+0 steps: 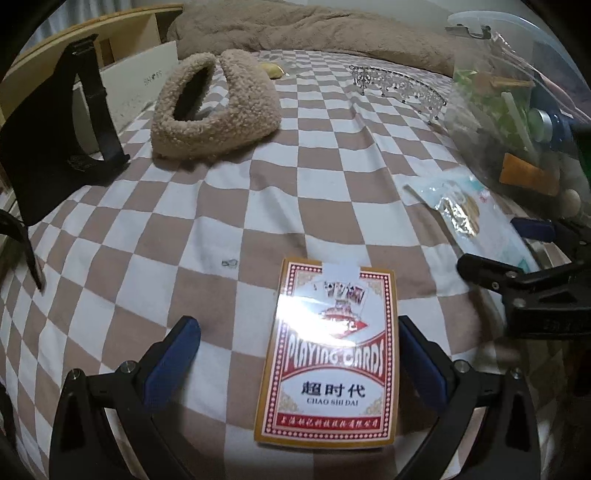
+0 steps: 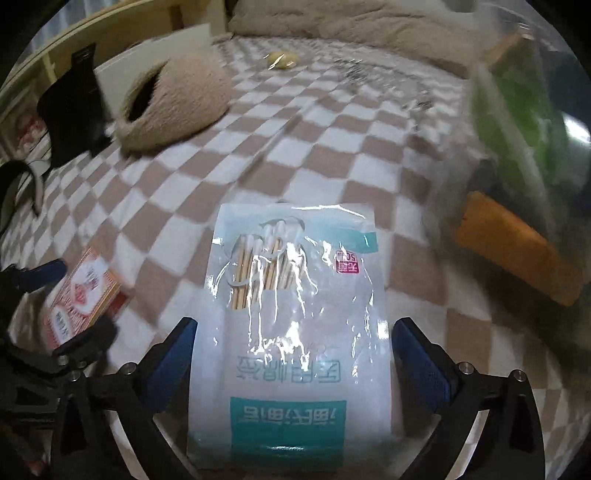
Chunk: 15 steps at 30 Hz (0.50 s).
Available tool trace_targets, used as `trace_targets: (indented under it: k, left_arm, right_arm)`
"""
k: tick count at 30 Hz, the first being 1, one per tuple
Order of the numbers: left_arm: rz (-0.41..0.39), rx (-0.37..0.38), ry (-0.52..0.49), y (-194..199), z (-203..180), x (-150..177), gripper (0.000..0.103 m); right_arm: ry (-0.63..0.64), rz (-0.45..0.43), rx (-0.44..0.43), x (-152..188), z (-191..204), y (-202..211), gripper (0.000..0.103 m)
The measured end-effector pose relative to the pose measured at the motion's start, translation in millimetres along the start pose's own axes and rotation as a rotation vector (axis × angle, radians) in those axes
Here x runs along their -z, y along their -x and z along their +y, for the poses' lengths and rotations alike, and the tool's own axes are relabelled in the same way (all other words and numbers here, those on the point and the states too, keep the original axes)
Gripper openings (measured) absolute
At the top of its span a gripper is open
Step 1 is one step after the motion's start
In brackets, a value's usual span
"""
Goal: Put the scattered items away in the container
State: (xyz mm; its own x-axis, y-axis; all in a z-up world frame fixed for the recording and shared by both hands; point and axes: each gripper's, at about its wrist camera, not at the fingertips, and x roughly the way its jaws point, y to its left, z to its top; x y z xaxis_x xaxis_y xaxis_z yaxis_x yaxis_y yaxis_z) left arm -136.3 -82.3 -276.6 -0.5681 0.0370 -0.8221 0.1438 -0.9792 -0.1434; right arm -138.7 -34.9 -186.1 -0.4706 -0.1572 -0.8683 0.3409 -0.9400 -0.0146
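Note:
A red and white playing card box [image 1: 328, 354] lies on the checkered bedsheet between the open fingers of my left gripper [image 1: 299, 332], nearer the right finger. It also shows in the right wrist view [image 2: 83, 291]. A white and teal cotton swab packet [image 2: 291, 314] lies between the open fingers of my right gripper [image 2: 293, 332]. The same packet shows in the left wrist view [image 1: 461, 210]. A clear plastic container [image 1: 517, 110] holding green, orange and blue items stands at the right; it also shows in the right wrist view [image 2: 524, 147].
A fluffy beige pouch [image 1: 218, 107] lies at the back left. A silver tiara [image 1: 399, 85] and a small yellow item [image 1: 271, 70] lie farther back. A black stand [image 1: 55, 147] is at the left edge. A beige blanket [image 1: 314, 26] lies bunched behind.

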Motion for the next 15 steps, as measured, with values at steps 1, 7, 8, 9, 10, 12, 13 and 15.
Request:
trace_targets:
  k: [1, 7, 8, 9, 10, 12, 13, 15]
  left_arm:
    - [0.002, -0.001, 0.001, -1.1, -0.4, 0.3, 0.103]
    - [-0.020, 0.019, 0.002, 2.5, -1.2, 3.8, 0.096]
    - [-0.024, 0.033, 0.000, 2.7, -1.4, 3.9, 0.094]
    - [-0.028, 0.044, -0.003, 3.0, -1.9, 4.7, 0.093]
    - [-0.030, 0.048, -0.008, 3.6, -2.8, 5.4, 0.091]
    - [-0.027, 0.062, -0.023, 5.9, -5.7, 5.7, 0.081]
    - [-0.022, 0.079, -0.031, 7.3, -7.3, 4.9, 0.072]
    - [-0.013, 0.100, -0.037, 8.4, -9.7, 3.2, 0.061]
  right_arm:
    - [0.019, -0.011, 0.015, 2.8, -2.1, -0.7, 0.101]
    - [0.030, -0.058, -0.002, 19.8, -16.7, 19.7, 0.074]
    - [0.033, -0.062, 0.002, 24.0, -19.5, 23.7, 0.074]
    - [0.036, -0.067, 0.008, 28.5, -22.1, 27.3, 0.074]
    - [0.038, -0.074, 0.014, 32.8, -24.7, 30.5, 0.074]
    - [0.018, -0.080, 0.004, 41.2, -34.0, 37.4, 0.074]
    - [0.001, -0.081, -0.006, 44.3, -39.7, 41.1, 0.074]
    - [-0.027, -0.085, -0.015, 52.7, -48.5, 52.6, 0.073]
